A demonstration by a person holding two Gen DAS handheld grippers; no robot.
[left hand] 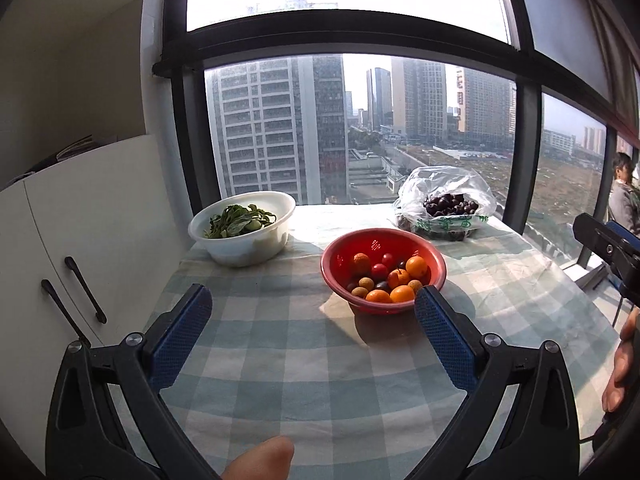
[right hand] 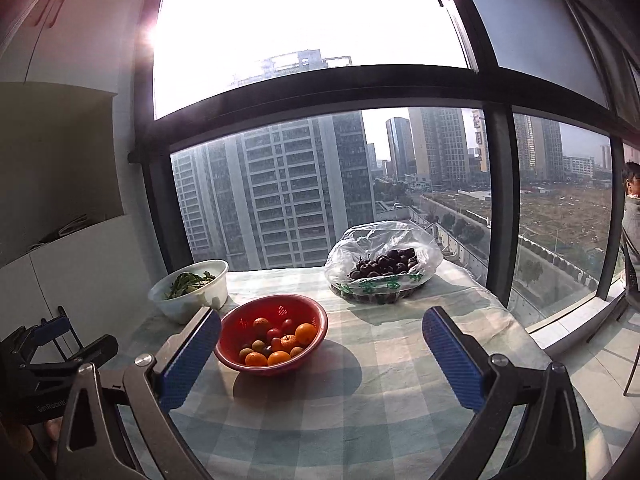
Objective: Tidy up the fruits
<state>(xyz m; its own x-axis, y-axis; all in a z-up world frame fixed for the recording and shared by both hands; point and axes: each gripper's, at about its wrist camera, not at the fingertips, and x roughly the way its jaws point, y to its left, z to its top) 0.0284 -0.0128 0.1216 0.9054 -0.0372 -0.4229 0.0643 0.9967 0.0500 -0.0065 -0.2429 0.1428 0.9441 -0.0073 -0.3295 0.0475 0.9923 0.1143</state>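
Fruits (left hand: 386, 278) all heaped mixed in red colander (left hand: 340, 248) mid-counter, cherries (left hand: 450, 204) in plastic bag (left hand: 416, 186) at far right corner; sorting seemingly not begun. Left gripper (left hand: 312, 312) and right gripper (right hand: 322, 330) both spread wide, empty, hovering short of colander. White bowl (left hand: 244, 248) of greens at far left corner; approach looks unobstructed.

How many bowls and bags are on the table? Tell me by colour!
White bowl: 1
Red bowl: 1
Clear plastic bag: 1
Total: 3
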